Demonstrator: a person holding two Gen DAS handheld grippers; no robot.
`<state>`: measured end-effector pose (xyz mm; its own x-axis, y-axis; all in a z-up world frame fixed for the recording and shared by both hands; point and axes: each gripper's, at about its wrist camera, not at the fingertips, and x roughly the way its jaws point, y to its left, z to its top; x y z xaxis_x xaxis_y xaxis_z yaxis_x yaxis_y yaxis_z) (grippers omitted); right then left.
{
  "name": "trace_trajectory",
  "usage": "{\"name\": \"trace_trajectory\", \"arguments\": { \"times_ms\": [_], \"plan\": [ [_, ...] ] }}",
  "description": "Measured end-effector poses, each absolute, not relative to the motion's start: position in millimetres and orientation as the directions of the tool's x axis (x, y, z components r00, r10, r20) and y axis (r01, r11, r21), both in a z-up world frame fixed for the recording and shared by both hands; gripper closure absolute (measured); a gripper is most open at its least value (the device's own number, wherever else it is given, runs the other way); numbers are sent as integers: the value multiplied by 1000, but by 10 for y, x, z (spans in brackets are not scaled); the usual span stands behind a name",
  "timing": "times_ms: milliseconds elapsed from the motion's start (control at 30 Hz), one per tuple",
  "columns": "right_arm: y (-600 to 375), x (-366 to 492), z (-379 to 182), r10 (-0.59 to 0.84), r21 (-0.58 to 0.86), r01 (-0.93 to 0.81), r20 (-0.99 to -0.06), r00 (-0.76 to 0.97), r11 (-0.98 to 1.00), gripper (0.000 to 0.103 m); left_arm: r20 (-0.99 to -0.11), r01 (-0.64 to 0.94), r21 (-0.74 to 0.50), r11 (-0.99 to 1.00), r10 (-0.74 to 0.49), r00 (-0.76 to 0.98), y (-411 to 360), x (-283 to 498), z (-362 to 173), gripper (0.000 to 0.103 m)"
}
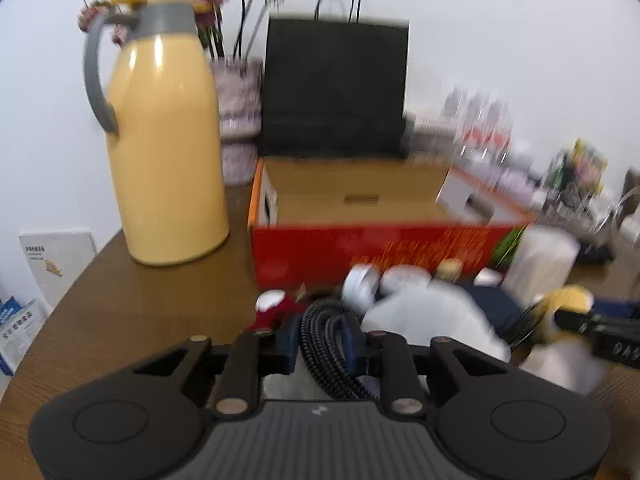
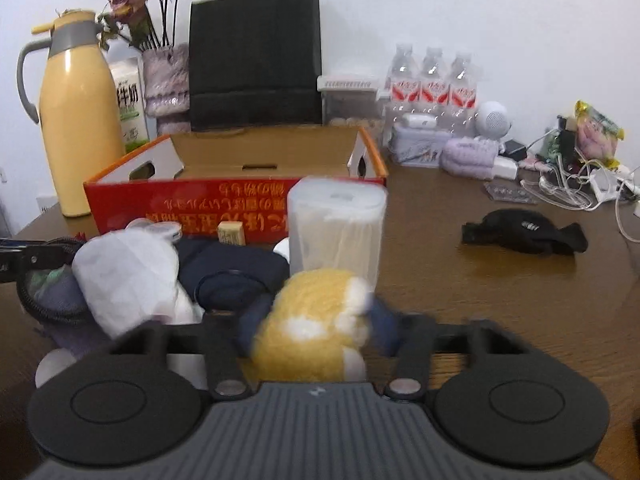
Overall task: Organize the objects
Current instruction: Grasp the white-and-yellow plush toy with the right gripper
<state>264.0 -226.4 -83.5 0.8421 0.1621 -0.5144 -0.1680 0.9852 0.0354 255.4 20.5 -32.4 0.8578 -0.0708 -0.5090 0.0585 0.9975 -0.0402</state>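
Flask stands at table left, beside the open red box. Left gripper is closed on a braided black cable — the frame is blurred, so contact is probable, not certain. Right gripper is clamped on a yellow plush toy, just in front of the white canister. A black pouch lies well apart at right.

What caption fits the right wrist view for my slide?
Right tool closed on a yellow plush toy before an open red box on a cluttered wooden table.
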Motion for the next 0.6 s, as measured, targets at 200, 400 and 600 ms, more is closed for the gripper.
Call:
{"name": "trace_trajectory", "arguments": {
  "times_ms": [200,400,600],
  "plan": [
    [-2390,2120,-522,219,54,-217,-437,873,975,74,-436,131,-158,979,-188,880,220,1920,56,98],
    [-2421,1569,-608,333,147,-300,-485,809,943,75,-479,110,-239,965,-216,851,312,1282,-254,98],
    [-2336,1487,-818,334,162,-293,-503,797,942,72,-605,207,-112,972,-232,761,84,1174,-643,94]
  ]
}}
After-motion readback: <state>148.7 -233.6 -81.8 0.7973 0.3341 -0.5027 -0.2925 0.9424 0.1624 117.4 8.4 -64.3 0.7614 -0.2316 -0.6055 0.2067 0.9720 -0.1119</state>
